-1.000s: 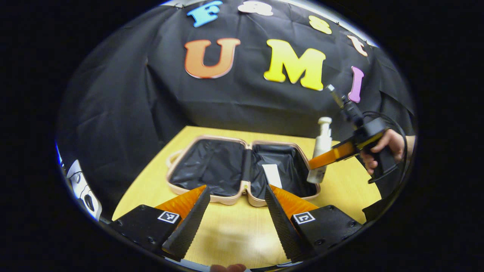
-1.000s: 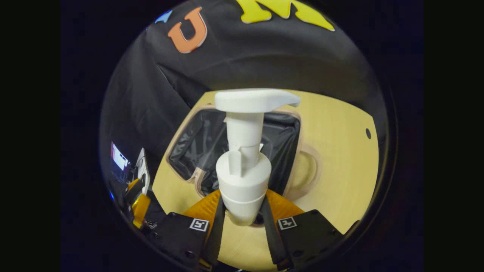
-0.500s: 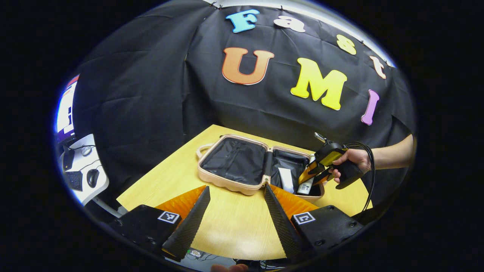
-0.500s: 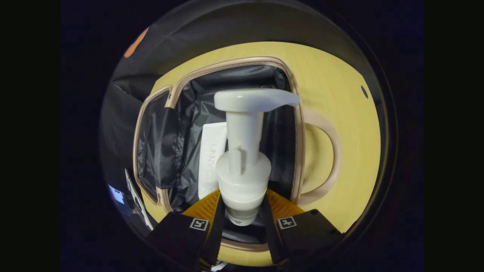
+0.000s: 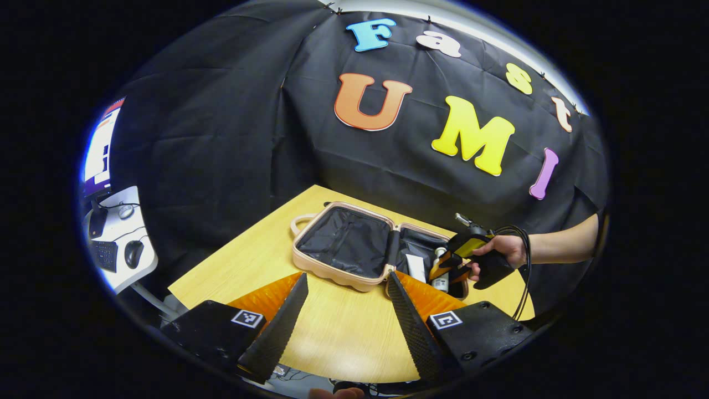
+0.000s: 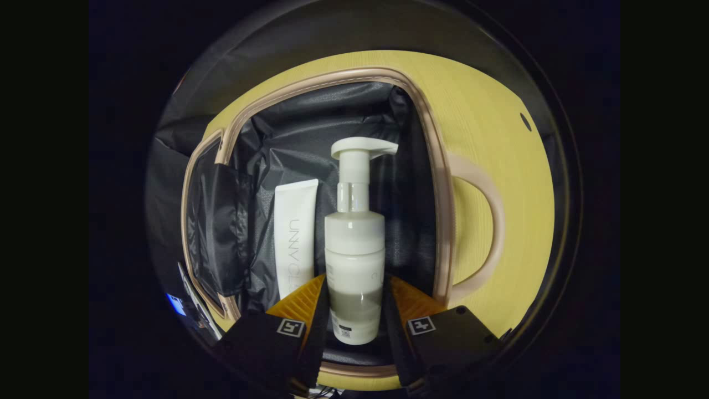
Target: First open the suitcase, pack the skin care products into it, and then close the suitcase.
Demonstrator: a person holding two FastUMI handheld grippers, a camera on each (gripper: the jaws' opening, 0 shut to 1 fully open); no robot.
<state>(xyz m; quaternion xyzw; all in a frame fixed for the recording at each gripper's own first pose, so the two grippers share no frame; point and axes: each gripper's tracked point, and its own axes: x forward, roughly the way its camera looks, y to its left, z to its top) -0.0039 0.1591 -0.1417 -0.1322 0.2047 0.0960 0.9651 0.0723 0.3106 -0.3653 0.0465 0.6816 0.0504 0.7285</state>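
The beige suitcase (image 5: 332, 275) lies open flat on the wooden table (image 5: 343, 332), showing its black lining. In its right half lies a white tube (image 6: 295, 233). Beside the tube lies a white pump bottle (image 6: 354, 249) with its pump pointing away from me. My right gripper (image 6: 357, 277) is shut on the bottle's lower body, down inside that half. In the left gripper view, the right gripper (image 5: 443, 265) dips into the case with the bottle (image 5: 441, 280) at its tips. My left gripper (image 5: 346, 280) hangs open above the table's near edge with nothing in it.
The suitcase's handle (image 6: 493, 221) sticks out on the table (image 6: 498, 138) to the right of the packed half. A person's hand (image 5: 507, 249) holds the right gripper. A side desk (image 5: 116, 249) with a keyboard and mouse stands far left, off the table.
The right gripper has gone down into the suitcase and the pump bottle has tipped from upright to lying beside the tube. The left gripper has drawn back and up from the case.
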